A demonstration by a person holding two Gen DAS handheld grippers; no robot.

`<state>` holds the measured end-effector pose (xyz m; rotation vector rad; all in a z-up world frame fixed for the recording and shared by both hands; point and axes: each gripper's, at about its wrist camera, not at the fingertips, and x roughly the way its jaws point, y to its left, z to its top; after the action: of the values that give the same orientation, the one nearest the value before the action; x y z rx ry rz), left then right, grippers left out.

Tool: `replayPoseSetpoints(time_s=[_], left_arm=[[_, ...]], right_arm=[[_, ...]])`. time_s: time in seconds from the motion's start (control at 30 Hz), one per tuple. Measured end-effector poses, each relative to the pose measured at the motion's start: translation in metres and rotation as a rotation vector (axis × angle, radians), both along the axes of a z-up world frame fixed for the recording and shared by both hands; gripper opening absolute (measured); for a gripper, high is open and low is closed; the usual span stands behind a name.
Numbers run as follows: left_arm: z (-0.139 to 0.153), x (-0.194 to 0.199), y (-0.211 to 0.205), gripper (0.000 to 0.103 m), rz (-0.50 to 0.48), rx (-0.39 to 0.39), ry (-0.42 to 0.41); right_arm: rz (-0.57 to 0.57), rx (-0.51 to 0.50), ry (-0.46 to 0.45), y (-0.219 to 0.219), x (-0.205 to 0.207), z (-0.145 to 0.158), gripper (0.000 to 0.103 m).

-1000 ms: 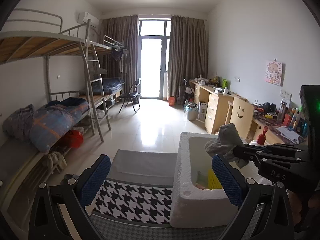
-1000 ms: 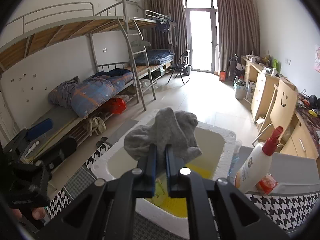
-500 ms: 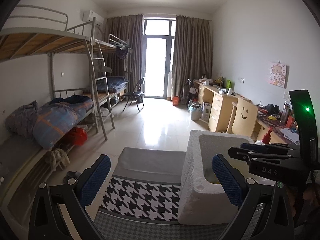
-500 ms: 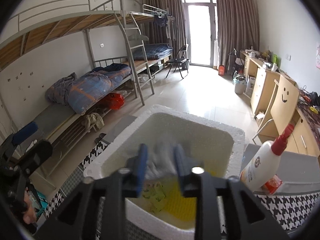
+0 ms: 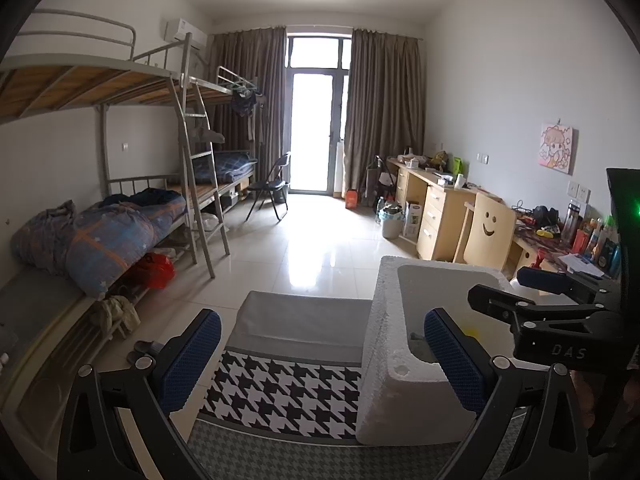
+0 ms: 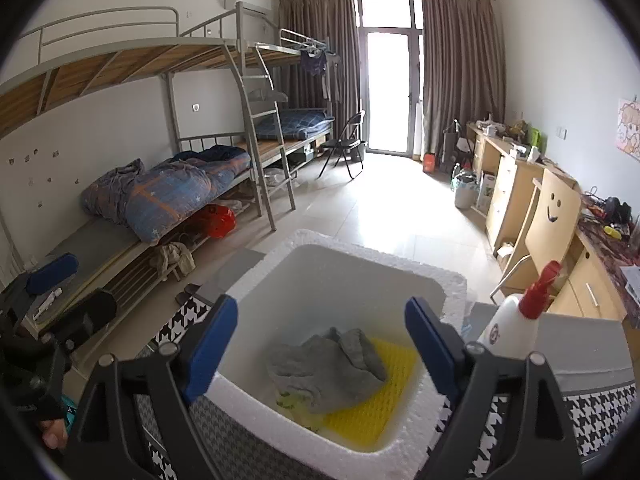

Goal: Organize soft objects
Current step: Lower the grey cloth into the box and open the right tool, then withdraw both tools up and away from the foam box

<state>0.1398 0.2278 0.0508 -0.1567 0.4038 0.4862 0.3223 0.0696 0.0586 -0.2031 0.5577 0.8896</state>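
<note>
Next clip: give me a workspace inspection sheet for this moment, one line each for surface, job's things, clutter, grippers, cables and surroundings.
Surface: black-and-white houndstooth cloth over the table, with a folded grey mat at its far edge.
Job's things: crumpled grey cloth lies inside the white foam box, on a yellow mesh pad.
Clutter: white spray bottle with red nozzle beside the box.
Grippers: right gripper above the box, jaws opening, nothing between them; left gripper open, empty.
Cables: nothing seen on the table.
Surroundings: metal bunk beds, wooden desks, curtained balcony door.
</note>
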Motion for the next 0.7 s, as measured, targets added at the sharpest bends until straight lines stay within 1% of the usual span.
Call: replayPoseSetpoints(time_s=[0.4,0.7], left_arm=[[0.01,-0.006,-0.019,0.102,-0.03,0.015,-0.011],[0.022,-0.016,-0.032,0.102,-0.041,0.038,-0.039]], right_arm=[[0.004,0.016,-0.009,-0.016,-0.011,0.008,0.088],[-0.017,0.058,-0.029,-0.036,-0.023,0.017,0.089]])
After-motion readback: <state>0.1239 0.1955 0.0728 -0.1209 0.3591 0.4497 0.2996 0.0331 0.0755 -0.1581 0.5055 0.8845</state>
